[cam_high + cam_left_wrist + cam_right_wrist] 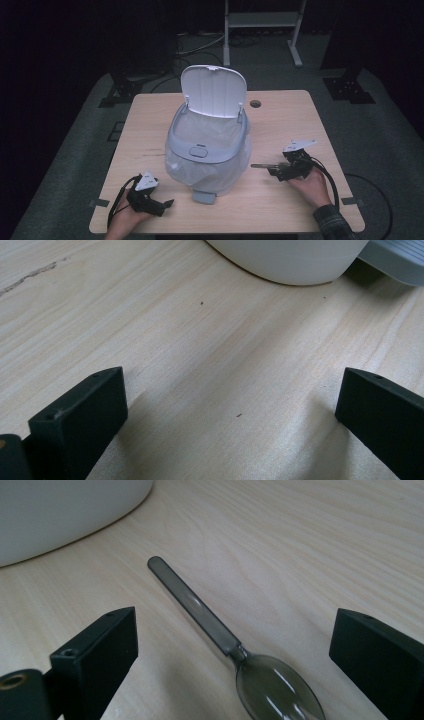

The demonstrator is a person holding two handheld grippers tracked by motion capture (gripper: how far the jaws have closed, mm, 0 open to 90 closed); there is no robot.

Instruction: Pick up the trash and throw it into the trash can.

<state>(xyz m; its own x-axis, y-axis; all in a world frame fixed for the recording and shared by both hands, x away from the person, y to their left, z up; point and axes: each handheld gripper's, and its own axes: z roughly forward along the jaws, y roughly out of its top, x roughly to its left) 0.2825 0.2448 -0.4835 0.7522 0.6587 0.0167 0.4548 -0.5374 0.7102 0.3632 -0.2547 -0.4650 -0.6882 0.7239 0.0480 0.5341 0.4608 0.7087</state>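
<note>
A white pedal bin (209, 150) stands mid-table with its lid (214, 90) raised and a clear liner inside. A dark translucent plastic spoon (225, 642) lies flat on the wood to the bin's right, handle toward the bin (60, 515). My right gripper (235, 655) is open, its jaws wide on either side of the spoon's neck and bowl, not touching it; from above, the right gripper (274, 169) sits at the spoon (260, 166). My left gripper (232, 410) is open over bare wood near the front left, short of the bin's base (295, 262); from above, the left gripper (162, 204) is empty.
The bin's grey foot pedal (204, 196) juts toward the front edge between my hands. A cable hole (255, 104) sits at the table's back right. A white frame (262, 22) stands on the floor beyond the wooden table (300, 210).
</note>
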